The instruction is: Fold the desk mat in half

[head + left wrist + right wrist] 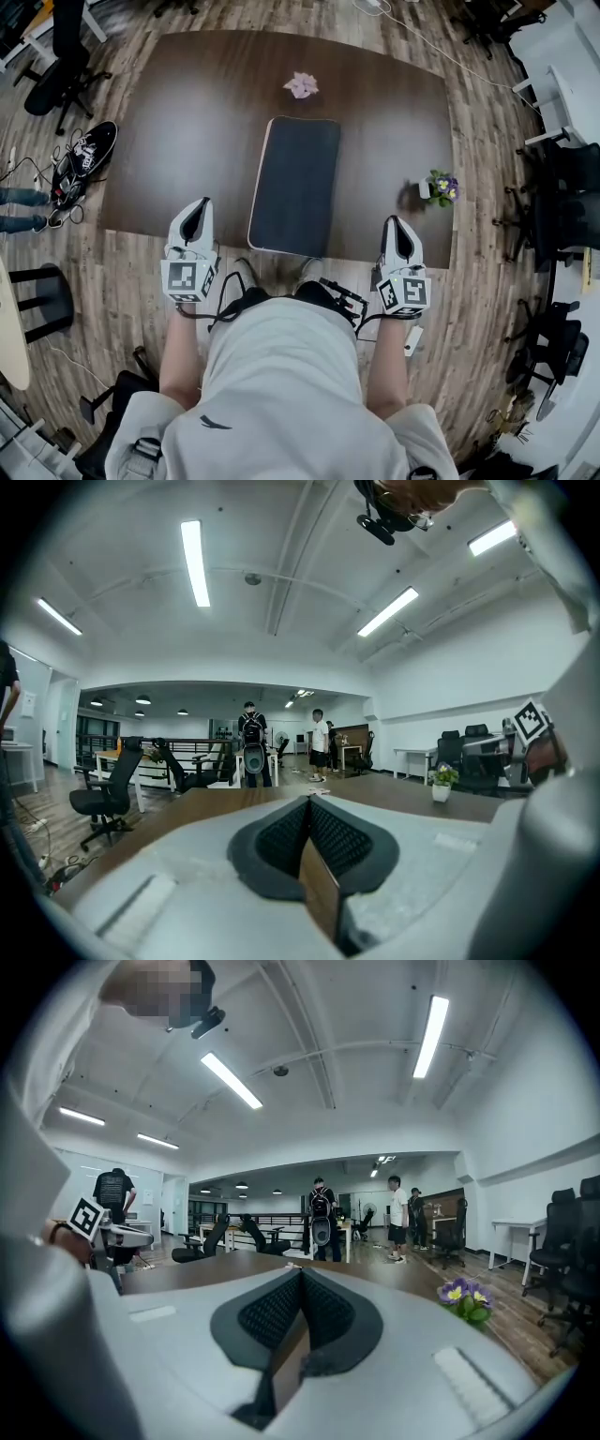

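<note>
Left gripper [198, 206]: held at the near edge of the counter [187, 112], left of the mat and well apart from it, pointing away from the person.
Left fingers [281, 836]: clenched, ribbed pads meeting along one seam, nothing between them.
Desk mat [295, 183]: dark, lying flat in the middle of the counter between the two grippers and touched by neither. Its long sides run away from the person and its near end reaches the counter's near edge. A pale rim shows along its left side and near end.
Pink paper flower [301, 85]: on the counter just beyond the mat's far end.
Right gripper [395, 225]: at the counter's near edge, right of the mat, pointing away from the person.
Right fingers [323, 1312]: clenched, empty.
Potted plant [439, 187]: purple blooms, white pot, near the counter's right edge, just beyond the right gripper.
</note>
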`<act>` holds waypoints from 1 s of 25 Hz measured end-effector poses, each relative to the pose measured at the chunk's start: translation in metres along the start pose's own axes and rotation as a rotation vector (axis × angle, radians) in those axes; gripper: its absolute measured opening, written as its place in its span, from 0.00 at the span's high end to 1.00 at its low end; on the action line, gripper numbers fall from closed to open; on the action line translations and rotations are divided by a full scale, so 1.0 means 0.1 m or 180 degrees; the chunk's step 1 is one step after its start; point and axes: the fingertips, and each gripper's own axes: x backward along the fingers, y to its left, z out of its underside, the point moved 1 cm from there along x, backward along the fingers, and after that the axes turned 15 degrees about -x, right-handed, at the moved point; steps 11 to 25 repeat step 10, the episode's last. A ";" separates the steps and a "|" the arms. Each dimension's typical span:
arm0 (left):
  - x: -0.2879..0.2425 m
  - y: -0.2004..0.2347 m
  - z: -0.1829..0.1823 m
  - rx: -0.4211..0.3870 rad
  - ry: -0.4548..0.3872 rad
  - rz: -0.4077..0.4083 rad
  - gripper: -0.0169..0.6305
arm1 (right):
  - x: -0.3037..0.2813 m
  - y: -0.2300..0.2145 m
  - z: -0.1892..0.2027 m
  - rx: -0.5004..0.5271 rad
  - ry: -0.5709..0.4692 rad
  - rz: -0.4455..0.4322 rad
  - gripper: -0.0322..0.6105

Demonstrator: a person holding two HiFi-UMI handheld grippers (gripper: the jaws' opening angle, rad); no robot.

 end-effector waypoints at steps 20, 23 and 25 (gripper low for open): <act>0.01 0.02 0.01 0.0006 0.0019 -0.0032 0.96 | -0.01 0.01 0.09 -0.0085 0.0050 0.0038 0.95; 0.01 0.02 0.01 0.0006 0.0019 -0.0032 0.96 | -0.01 0.01 0.09 -0.0085 0.0050 0.0038 0.95; 0.01 0.02 0.01 0.0006 0.0019 -0.0032 0.96 | -0.01 0.01 0.09 -0.0085 0.0050 0.0038 0.95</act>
